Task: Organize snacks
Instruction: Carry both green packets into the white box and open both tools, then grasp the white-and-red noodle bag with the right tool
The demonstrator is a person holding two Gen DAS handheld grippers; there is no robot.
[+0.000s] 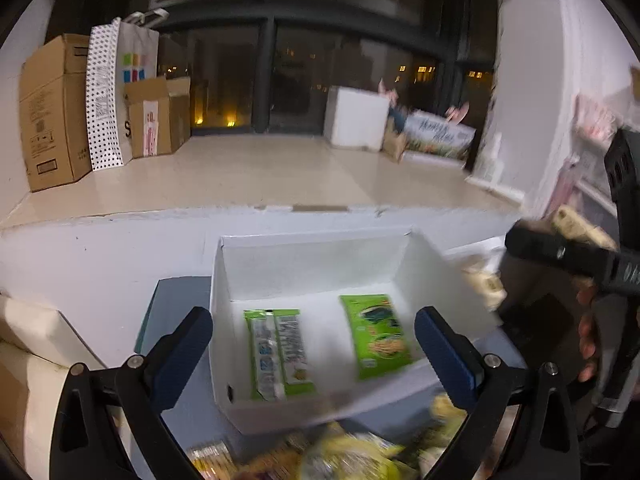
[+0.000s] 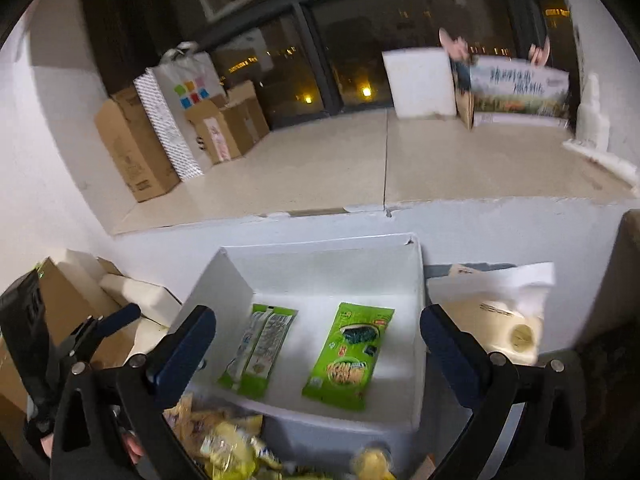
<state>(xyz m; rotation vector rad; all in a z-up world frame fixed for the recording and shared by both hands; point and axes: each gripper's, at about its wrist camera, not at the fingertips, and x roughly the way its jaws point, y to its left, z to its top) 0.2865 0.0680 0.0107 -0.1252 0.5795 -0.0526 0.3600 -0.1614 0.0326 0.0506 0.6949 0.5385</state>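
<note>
while the white box (image 1: pixel 316 264) already has two green packets lying flat on its floor, most of the sorting looks undone. the long striped green packet (image 1: pixel 276 354) lies toward the box's left side and the broader green snack bag (image 1: pixel 378 336) toward its right, the two apart and roughly side by side; the right wrist view shows the same pair, the long one (image 2: pixel 260 350) and the broad one (image 2: pixel 348 356). a loose heap of yellow-wrapped snacks (image 2: pixel 224 440) sits just in front of the box's near wall, blurred, and it shows again at the bottom of the left view (image 1: pixel 340 456); how many pieces it holds cannot be told. the left gripper (image 1: pixel 314 350) stands wide open with nothing between its blue pads, framing the box from above. the right gripper (image 2: pixel 318 348) is likewise spread to its full width and empty, aimed at the same box. judging by this, two items are placed and the yellow pile is what remains, so the task seems to be in its early part. some pale packets at the right edge of the left view (image 1: pixel 484 284) are too blurred to name.
</note>
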